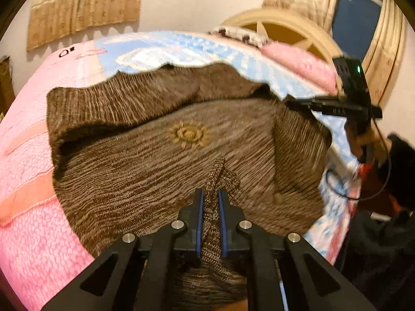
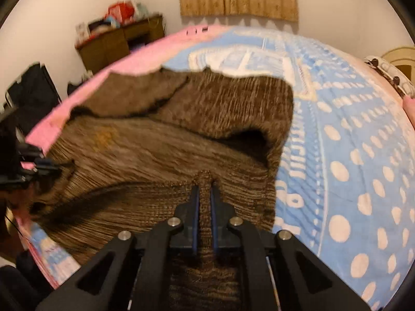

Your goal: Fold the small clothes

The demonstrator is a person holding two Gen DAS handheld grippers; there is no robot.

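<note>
Left wrist view: left gripper (image 1: 210, 197) pinches the near hem of the brown sweater (image 1: 160, 140) on the bed (image 1: 26, 181). Right gripper (image 2: 205, 194) pinches it likewise, jaws clamped, probably to lift the hem toward twelve o'clock for a fold.

Hardly any lettering legible here

On the pink blanket (image 1: 31, 171), up at 10 o'clock in the left wrist view, sits a dark mark that looks like an "O" (image 1: 63, 52), the rest too blurred. In the right wrist view the blue blanket (image 2: 350, 134) carries pale block lettering (image 2: 295, 160) at 3 o'clock of the brown knit, smeared beyond reading.
</note>
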